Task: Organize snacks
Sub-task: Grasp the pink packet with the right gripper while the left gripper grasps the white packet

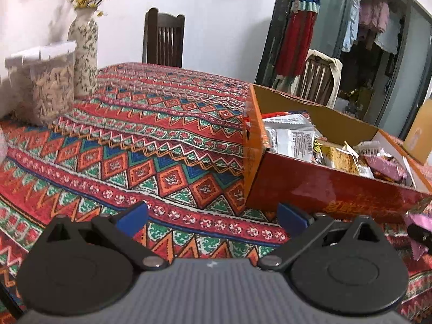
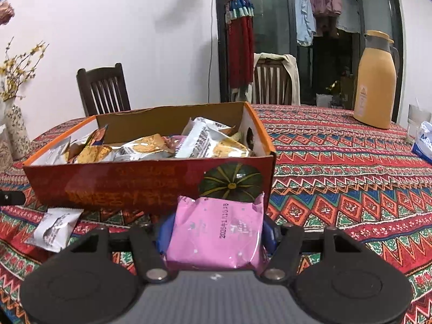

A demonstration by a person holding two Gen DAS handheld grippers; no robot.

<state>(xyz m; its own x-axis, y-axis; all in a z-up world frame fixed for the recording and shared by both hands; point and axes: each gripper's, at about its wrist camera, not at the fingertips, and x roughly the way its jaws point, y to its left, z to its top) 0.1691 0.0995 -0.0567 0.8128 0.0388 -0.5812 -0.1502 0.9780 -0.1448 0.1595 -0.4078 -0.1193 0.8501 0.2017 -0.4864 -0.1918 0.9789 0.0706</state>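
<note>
An open red-orange cardboard box [image 2: 135, 178] with a pumpkin picture stands on the patterned tablecloth [image 2: 337, 162], filled with several silver and yellow snack packets [image 2: 145, 148]. My right gripper [image 2: 217, 232] is shut on a pink snack packet [image 2: 216, 235], held just in front of the box's near wall. A silver packet [image 2: 55, 228] lies on the cloth to the left of it. My left gripper [image 1: 212, 216] stands open over the cloth with nothing between its blue pads [image 1: 132, 216], left of the box [image 1: 324, 186]. The pink packet [image 1: 418, 222] shows at that view's right edge.
A flowered vase [image 1: 85, 54] and a clear lidded container [image 1: 51, 86] stand at the table's far left. An orange thermos jug [image 2: 376, 81] and a blue-white pack [image 2: 424, 143] sit at the far right. Wooden chairs [image 2: 104, 90] stand behind the table.
</note>
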